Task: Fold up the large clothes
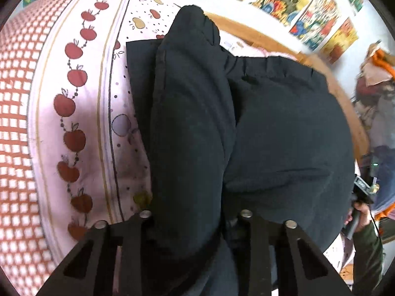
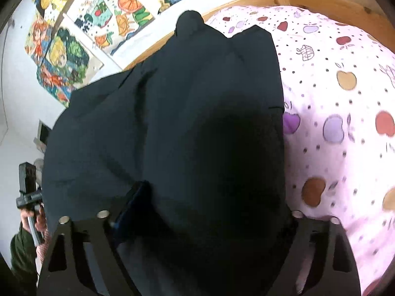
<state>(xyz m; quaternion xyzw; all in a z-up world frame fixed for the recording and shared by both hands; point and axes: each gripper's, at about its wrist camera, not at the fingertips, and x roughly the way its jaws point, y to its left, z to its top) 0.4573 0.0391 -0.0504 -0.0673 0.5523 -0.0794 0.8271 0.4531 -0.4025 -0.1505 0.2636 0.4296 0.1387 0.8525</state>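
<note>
Pinching dark trousers (image 1: pixel 246 123) with left gripper (image 1: pixel 195 219) fingers, right gripper (image 2: pixel 202 217) fingers spreading wide around them, risking slippage and a crooked fold on bed (image 1: pixel 81 98).

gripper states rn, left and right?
Left gripper: closed on a bunched fold of the dark garment.
Right gripper: jaws wide, the garment fills the gap; whether the pads press on it cannot be told.
</note>
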